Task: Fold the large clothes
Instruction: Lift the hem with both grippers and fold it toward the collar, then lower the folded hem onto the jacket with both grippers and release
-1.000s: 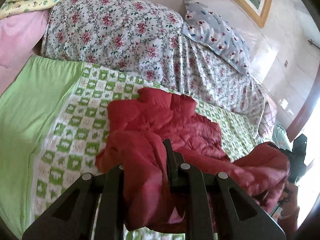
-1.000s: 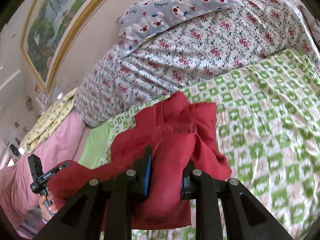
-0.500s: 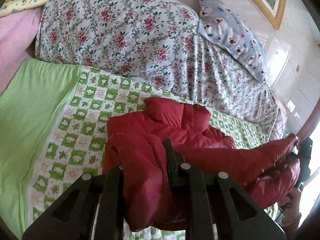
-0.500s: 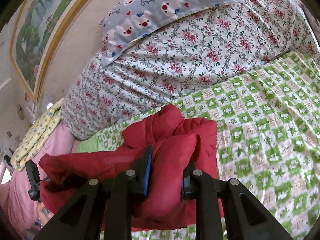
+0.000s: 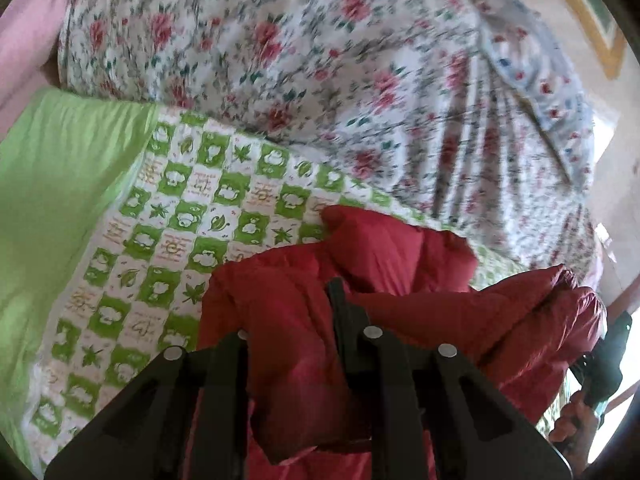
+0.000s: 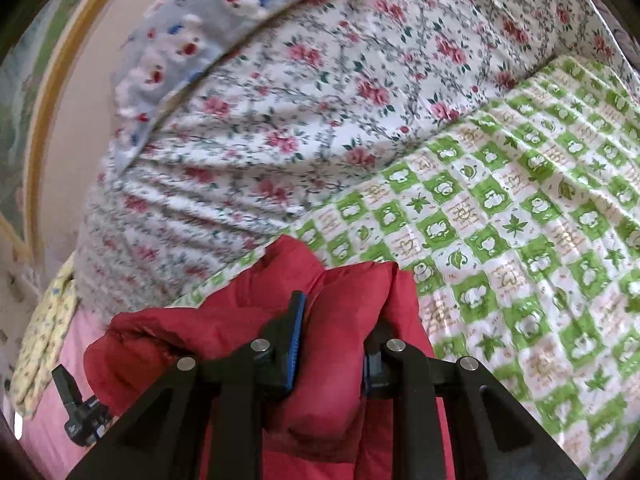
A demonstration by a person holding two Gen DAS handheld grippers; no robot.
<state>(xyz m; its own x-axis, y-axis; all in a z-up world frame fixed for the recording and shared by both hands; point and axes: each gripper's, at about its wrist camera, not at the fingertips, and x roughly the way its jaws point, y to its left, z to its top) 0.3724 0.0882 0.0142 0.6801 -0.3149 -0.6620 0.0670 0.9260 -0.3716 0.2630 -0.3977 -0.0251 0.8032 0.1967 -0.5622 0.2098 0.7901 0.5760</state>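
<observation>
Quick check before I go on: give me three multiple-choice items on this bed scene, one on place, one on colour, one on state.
1. Where does the jacket lie?
A. on the checked sheet
B. on the floor
C. on a chair

2. What colour is the jacket?
A. blue
B. red
C. black

3. How are the jaws of the right gripper and left gripper?
A. both open
B. one open
C. both shut on fabric

Key: 1 A, green-and-white checks surround it; 2 B, red in both views; 3 C, a padded fold bulges between each pair.

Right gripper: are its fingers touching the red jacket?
Touching. The right wrist view shows the right gripper with both fingers pressed into a bunched fold of the red jacket.
</observation>
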